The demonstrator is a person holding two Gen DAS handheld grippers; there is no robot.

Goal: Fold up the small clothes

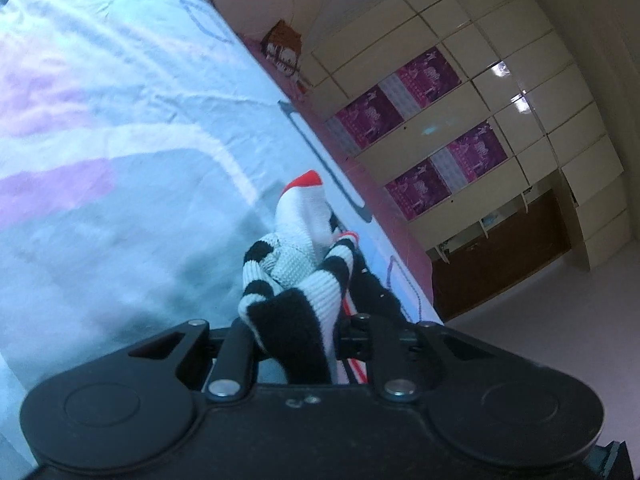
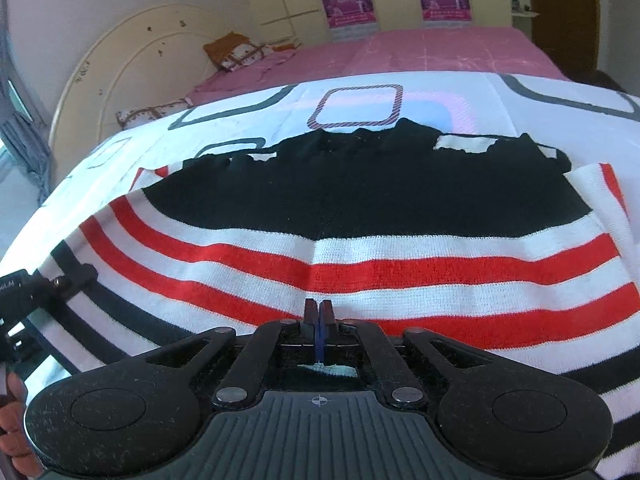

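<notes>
A knitted sweater (image 2: pixel 360 216) with black, white and red stripes lies spread on a white patterned bedsheet (image 2: pixel 248 120). My right gripper (image 2: pixel 319 314) is shut, its fingers pressed together just above the sweater's near hem, with no cloth visibly between them. My left gripper (image 1: pixel 296 332) is shut on a bunched black-and-white striped part of the sweater (image 1: pixel 296 268), lifted off the sheet (image 1: pixel 120 128). The left gripper also shows in the right wrist view (image 2: pixel 60 284), at the sweater's left edge.
The bed has a pink cover (image 2: pixel 420 48), pillows (image 2: pixel 236 54) and a cream headboard (image 2: pixel 120 60). A cream wardrobe with purple posters (image 1: pixel 432 120) stands beyond the bed. The bed edge (image 1: pixel 400 248) drops to the floor on the right.
</notes>
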